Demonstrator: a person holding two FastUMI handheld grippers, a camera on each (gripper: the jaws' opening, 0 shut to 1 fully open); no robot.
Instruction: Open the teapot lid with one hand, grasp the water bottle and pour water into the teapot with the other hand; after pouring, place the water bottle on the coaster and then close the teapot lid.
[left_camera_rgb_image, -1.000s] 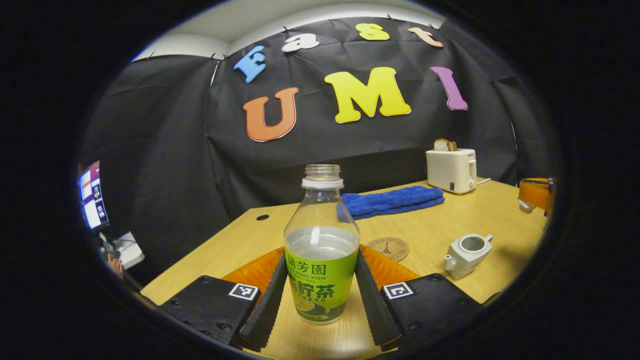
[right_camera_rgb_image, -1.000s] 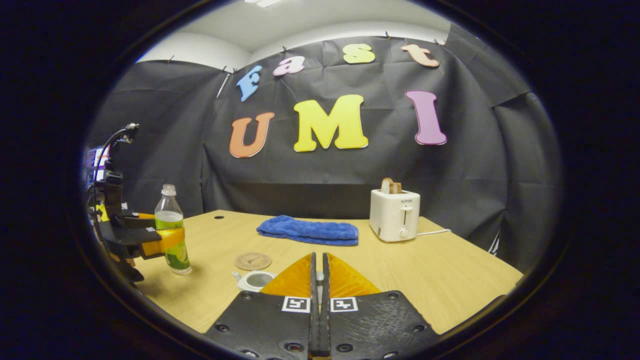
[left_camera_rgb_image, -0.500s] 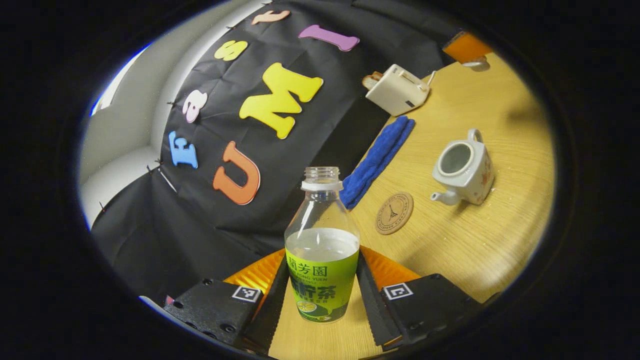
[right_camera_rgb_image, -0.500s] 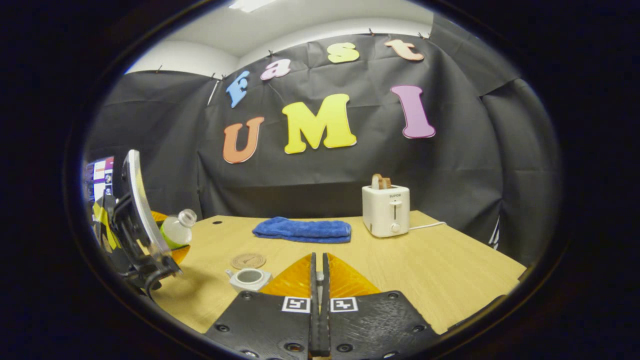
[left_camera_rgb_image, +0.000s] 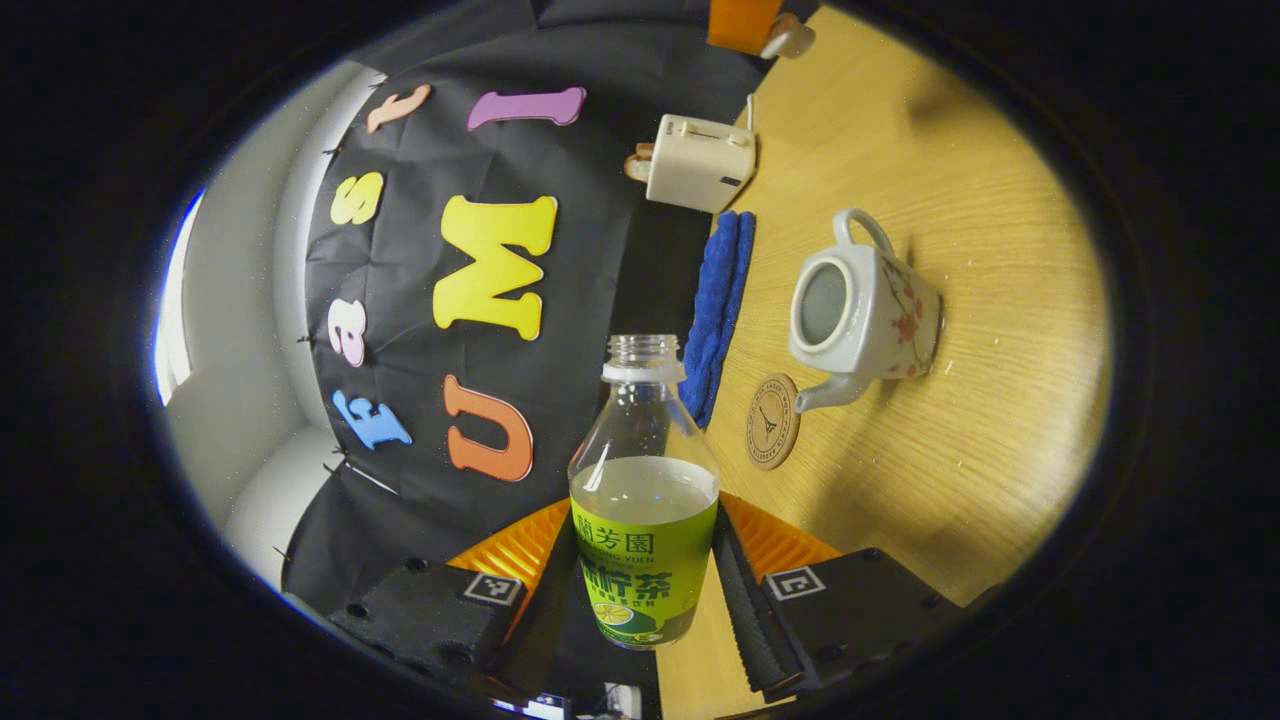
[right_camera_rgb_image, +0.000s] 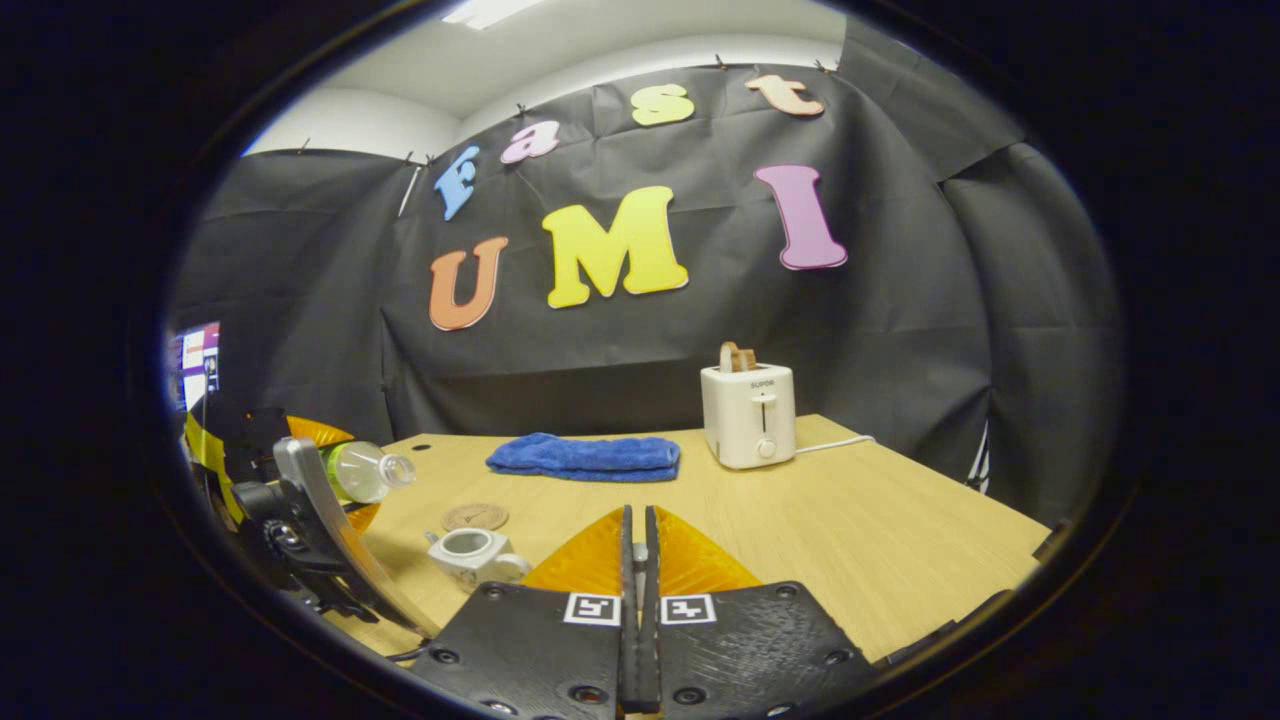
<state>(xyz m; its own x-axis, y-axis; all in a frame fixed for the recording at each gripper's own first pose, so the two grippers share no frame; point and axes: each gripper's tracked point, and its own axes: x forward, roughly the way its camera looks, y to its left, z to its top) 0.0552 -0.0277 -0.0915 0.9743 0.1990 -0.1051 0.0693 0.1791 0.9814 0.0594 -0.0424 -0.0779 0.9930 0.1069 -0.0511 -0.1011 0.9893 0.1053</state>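
My left gripper (left_camera_rgb_image: 640, 590) is shut on a clear, uncapped water bottle (left_camera_rgb_image: 643, 520) with a green label, about half full. In the right gripper view the bottle (right_camera_rgb_image: 365, 470) lies almost level, mouth toward the teapot (right_camera_rgb_image: 470, 552) and just above and left of it. The white teapot (left_camera_rgb_image: 870, 310) stands open on the table, spout toward the round cork coaster (left_camera_rgb_image: 771, 421). My right gripper (right_camera_rgb_image: 637, 540) is shut, a pale sliver showing between its tips. In the left gripper view it holds the white teapot lid (left_camera_rgb_image: 790, 38) beyond the pot.
A white toaster (right_camera_rgb_image: 748, 415) with bread in it stands at the back of the wooden table (right_camera_rgb_image: 880, 530), its cord trailing right. A folded blue towel (right_camera_rgb_image: 583, 457) lies to its left, behind the coaster (right_camera_rgb_image: 475, 516). A monitor (right_camera_rgb_image: 200, 362) glows at far left.
The left gripper has lifted the bottle off the table, tipped it from upright to almost level, and carried it toward the teapot. The right gripper has stayed shut and shifted slightly.
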